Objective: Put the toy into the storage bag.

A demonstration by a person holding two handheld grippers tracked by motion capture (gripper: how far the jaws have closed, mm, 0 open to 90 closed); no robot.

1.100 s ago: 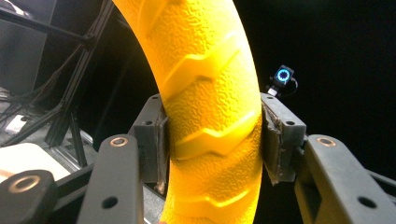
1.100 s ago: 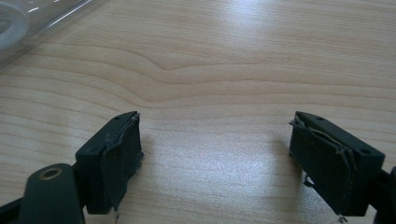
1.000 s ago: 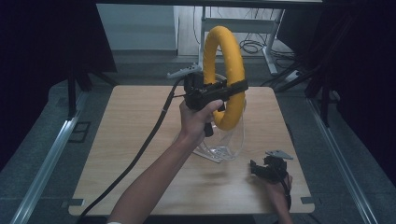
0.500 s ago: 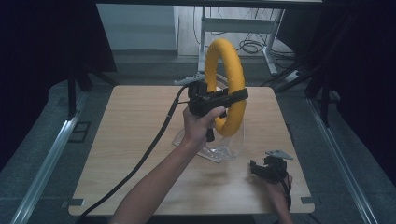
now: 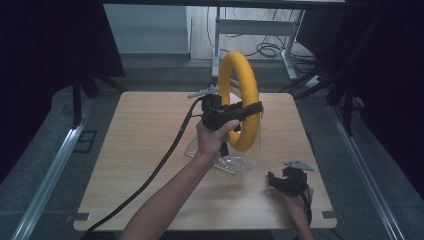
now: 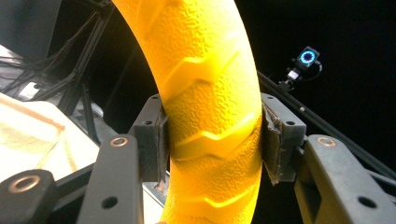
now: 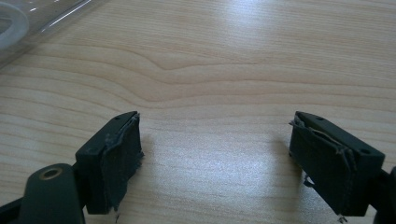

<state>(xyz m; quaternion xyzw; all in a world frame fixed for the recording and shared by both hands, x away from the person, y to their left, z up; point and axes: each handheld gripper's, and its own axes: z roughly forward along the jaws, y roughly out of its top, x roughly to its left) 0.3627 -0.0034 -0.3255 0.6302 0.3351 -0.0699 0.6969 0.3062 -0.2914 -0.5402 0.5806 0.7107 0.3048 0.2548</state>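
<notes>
Nearby, at the tabletop's point(image 5: 140, 150) front right corner, the right gripper point(image 7: 215, 154) is resting with its jaws spread and nothing between them. Further in, the left gripper point(image 6: 212, 140) is clenching the yellow, tread-patterned rubber ring point(image 5: 243, 100) upright above the clear plastic stand point(image 5: 235, 160) near the tabletop's middle. The grip is catching just one side of the ring, so the ring may be swinging or twisting in the pads and could clip the light stand, tipping it or shoving it towards the right edge. Compared with a second ago, the ring and left gripper are sitting lower, closer to the stand.
</notes>
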